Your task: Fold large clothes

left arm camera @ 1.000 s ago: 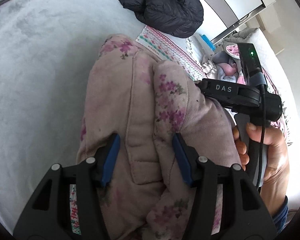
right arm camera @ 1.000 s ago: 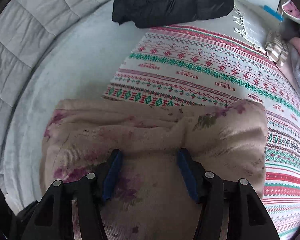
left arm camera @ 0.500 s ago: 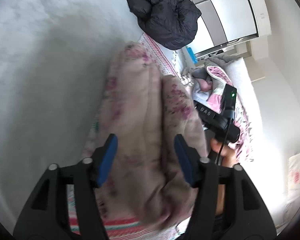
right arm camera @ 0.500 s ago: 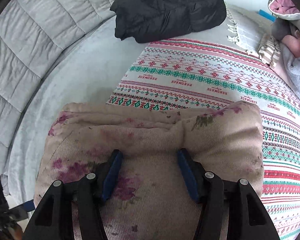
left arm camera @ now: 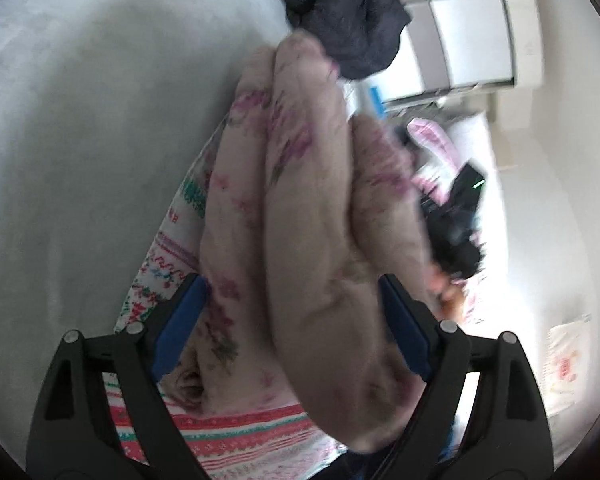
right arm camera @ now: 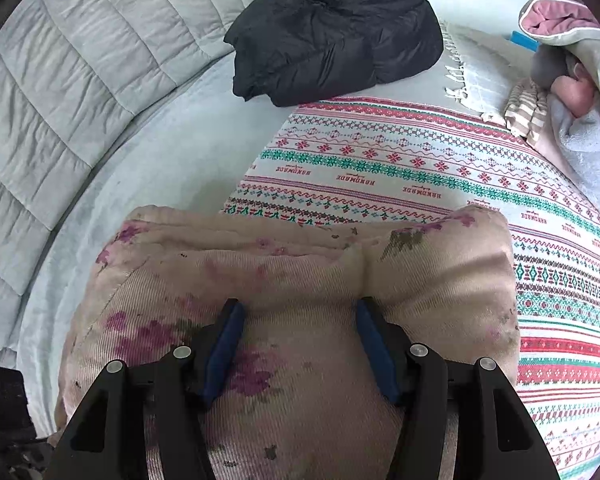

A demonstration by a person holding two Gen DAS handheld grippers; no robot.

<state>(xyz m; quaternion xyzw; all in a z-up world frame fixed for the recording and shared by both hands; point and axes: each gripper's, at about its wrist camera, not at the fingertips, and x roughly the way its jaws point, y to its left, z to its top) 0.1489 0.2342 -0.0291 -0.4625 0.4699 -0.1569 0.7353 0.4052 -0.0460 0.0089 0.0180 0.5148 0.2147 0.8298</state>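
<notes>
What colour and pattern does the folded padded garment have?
Pale pink-beige with purple-pink flower prints: the folded garment. It shows best in the right wrist view.

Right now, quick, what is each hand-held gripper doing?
Left hand-held gripper: jaws just opened wide, folded floral garment loose between them.
Right hand-held gripper: shut on the garment.

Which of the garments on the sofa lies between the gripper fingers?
The pink floral garment, folded thick; the black jacket lies apart, far back by the cushions.
</notes>
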